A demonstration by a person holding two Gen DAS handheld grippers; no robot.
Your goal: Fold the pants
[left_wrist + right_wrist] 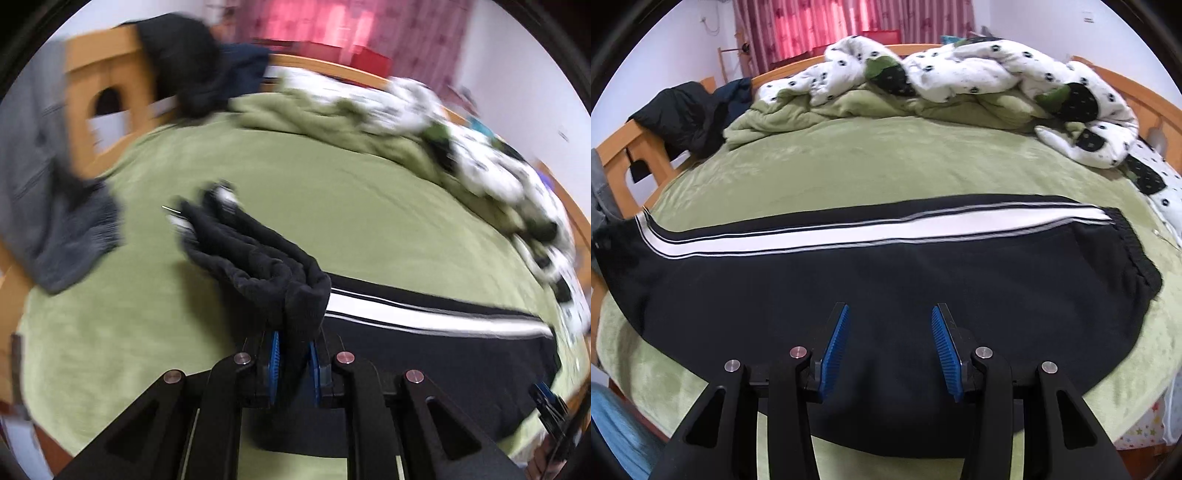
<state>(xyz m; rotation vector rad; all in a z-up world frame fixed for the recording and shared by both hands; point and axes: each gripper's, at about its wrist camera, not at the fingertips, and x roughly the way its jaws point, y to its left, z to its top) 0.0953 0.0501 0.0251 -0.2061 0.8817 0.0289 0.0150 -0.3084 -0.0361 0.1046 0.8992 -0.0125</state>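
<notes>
Pants [886, 273] halfway: left gripper [293, 354] fingers clamp the bunched cuff end, right gripper [890, 350] fingers open above; next, carry cuffs to waistband [1137, 251].

From my end I can read no text, label, brand, number or sign in either wrist view. The left one is blurred by motion, and the right one, though sharp, carries no lettering on anything I can make out.
</notes>
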